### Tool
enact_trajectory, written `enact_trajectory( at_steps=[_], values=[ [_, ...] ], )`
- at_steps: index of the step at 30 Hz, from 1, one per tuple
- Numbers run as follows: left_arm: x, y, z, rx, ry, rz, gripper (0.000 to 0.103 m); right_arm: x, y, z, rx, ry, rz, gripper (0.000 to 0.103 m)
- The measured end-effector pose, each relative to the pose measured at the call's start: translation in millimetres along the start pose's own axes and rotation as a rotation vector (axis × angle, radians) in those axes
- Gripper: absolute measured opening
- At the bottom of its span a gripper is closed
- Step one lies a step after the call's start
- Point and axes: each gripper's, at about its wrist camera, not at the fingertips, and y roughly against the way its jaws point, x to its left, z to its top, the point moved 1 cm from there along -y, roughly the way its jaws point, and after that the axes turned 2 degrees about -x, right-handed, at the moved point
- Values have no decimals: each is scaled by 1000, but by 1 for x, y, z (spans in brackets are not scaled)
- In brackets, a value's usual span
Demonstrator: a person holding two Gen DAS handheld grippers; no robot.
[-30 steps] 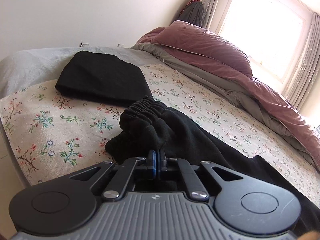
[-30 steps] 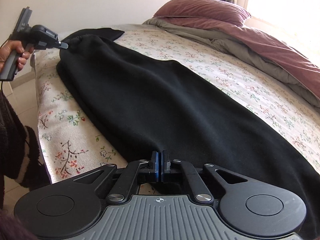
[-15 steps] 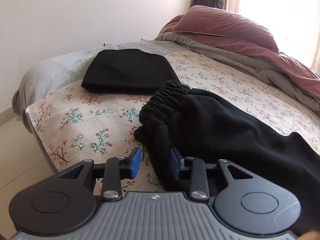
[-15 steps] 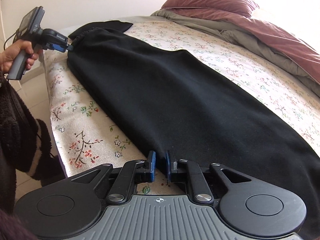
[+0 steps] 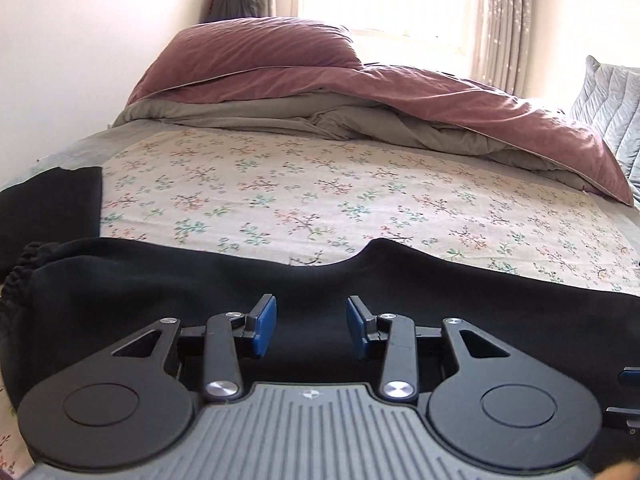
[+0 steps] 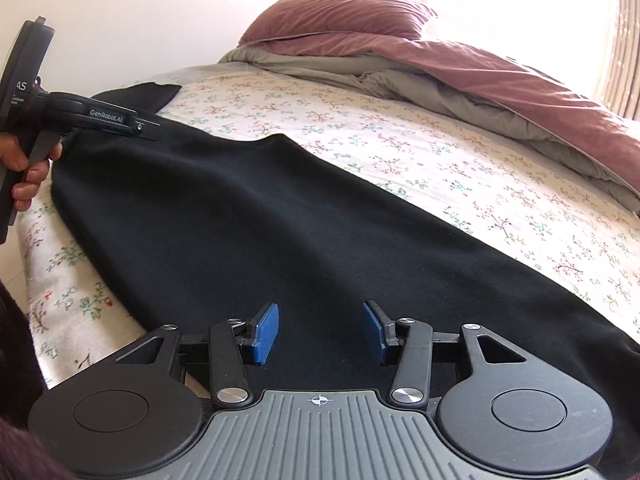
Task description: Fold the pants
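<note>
Black pants (image 6: pixel 280 224) lie flat along the near edge of the floral bed sheet, folded lengthwise, leg over leg. Their gathered elastic waistband (image 5: pixel 16 276) shows at the left of the left wrist view. My left gripper (image 5: pixel 311 322) is open and empty, just above the pants (image 5: pixel 160 288) near the waist. It also shows in the right wrist view (image 6: pixel 148 130), held by a hand. My right gripper (image 6: pixel 320 330) is open and empty above the pants further down the leg.
A second black folded garment (image 5: pixel 48 204) lies at the left end of the bed, also in the right wrist view (image 6: pixel 144 94). A mauve and grey duvet (image 5: pixel 360 96) is piled along the far side. The floral sheet (image 5: pixel 320 196) lies between. A window is behind.
Both grippers were shut on the pants' edge one second ago. They opened, let the pants go flat on the bed, and now hover over the cloth; the left view swung right.
</note>
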Motion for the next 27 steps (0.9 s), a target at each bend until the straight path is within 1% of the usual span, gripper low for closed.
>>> enact_trajectory(
  at_steps=[3, 5, 6, 8, 11, 13, 16, 19, 21, 24, 27],
  values=[
    [-11, -31, -5, 44, 0, -25, 52, -6, -10, 1, 11, -32, -17, 46],
    [-15, -44, -20, 110, -14, -11, 52, -10, -15, -1, 29, -49, -24, 46],
    [-14, -47, -27, 128, -21, -1, 52, -11, -17, -2, 38, -54, -28, 46],
    [-13, -38, -35, 101, -34, -8, 52, -14, -20, -5, 54, -56, -35, 46],
    [-7, -23, -45, 89, -77, -31, 52, -18, -18, -11, 63, -48, -43, 47],
    [1, -13, -52, 75, -98, -40, 52, -21, -12, -16, 63, -48, -55, 51],
    [18, 1, -61, 58, -78, -71, 52, -29, -5, -24, 69, -57, -67, 52],
    [28, 15, -68, 66, -83, -115, 52, -37, 4, -34, 74, -71, -81, 54],
    [27, 24, -78, 86, -130, -124, 55, -42, 10, -40, 80, -76, -93, 55],
    [25, 32, -83, 90, -197, -125, 56, -55, 19, -49, 114, -117, -109, 59],
    [28, 34, -80, 121, -172, -143, 56, -69, 30, -55, 128, -166, -118, 59]
  ],
)
